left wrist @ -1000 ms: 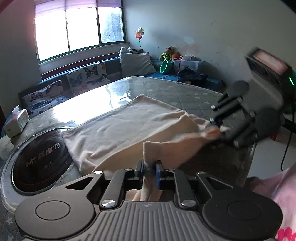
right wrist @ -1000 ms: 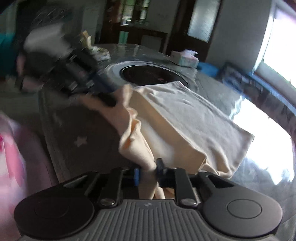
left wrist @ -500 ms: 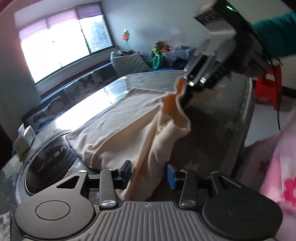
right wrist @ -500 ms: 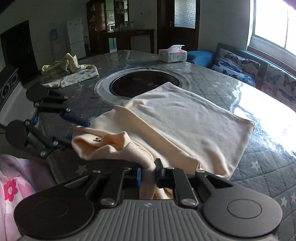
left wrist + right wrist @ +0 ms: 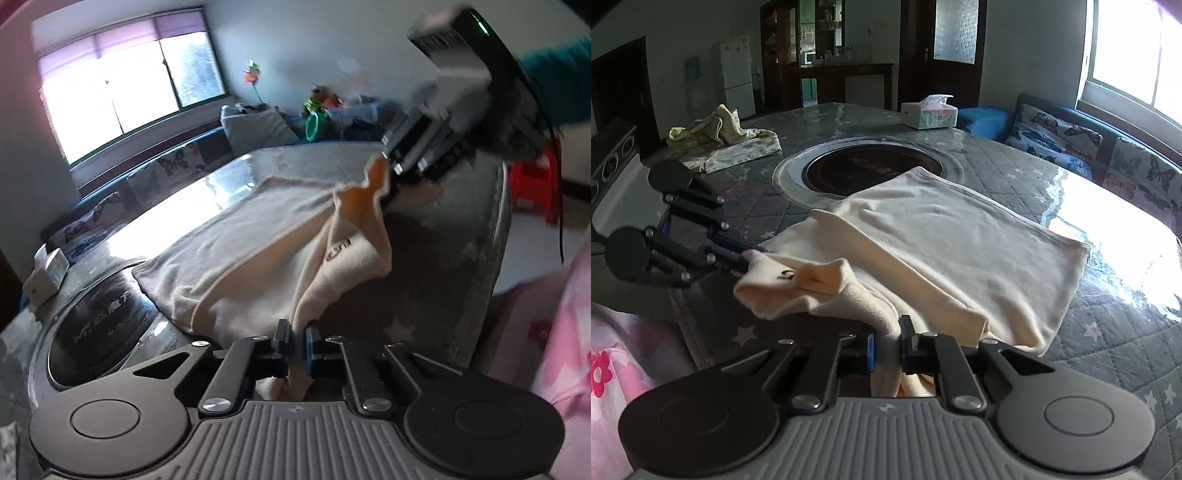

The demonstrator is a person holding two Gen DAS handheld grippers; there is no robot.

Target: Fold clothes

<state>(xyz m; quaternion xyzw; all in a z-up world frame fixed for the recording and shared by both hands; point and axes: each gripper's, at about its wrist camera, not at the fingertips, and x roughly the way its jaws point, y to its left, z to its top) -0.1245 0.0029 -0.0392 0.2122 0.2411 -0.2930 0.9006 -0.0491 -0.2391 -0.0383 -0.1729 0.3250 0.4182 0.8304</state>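
Starting far left: got the left gripper (image 5: 744,258) clenched on a bunched corner of the cream garment (image 5: 960,240), held up off the table (image 5: 1108,332), down on the near-left side of the round black inset (image 5: 871,173). Pinched right at the hem by the look of it, probably so the corner can be carried without dragging the rest along.

Moving right: got most of the garment lying flat on the near-right side of the inset, with one far corner lapping over its rim. Near edge rumpled and lifted into a sagging ridge strung between the two grips.

Further right, nearest side from the inset: got the right gripper (image 5: 886,338) clamped on another fold of that same near edge, cloth squeezed between the blue pads and hanging out below. Two grips on one edge, most likely to keep it level for laying over the flat part. Reads as mid-fold, but can't call how many folds are already in.

Room-wise: lots of bare quilted top to the right of the inset. Crumpled yellow-green clothes (image 5: 720,136) far-left of the inset and a tissue box (image 5: 929,110) behind it, both well apart from the garment. Only tight spot is the table edge on the near side, with pink clothing (image 5: 613,369) close beside it. Worth minding the slack middle so it doesn't bunch underneath.
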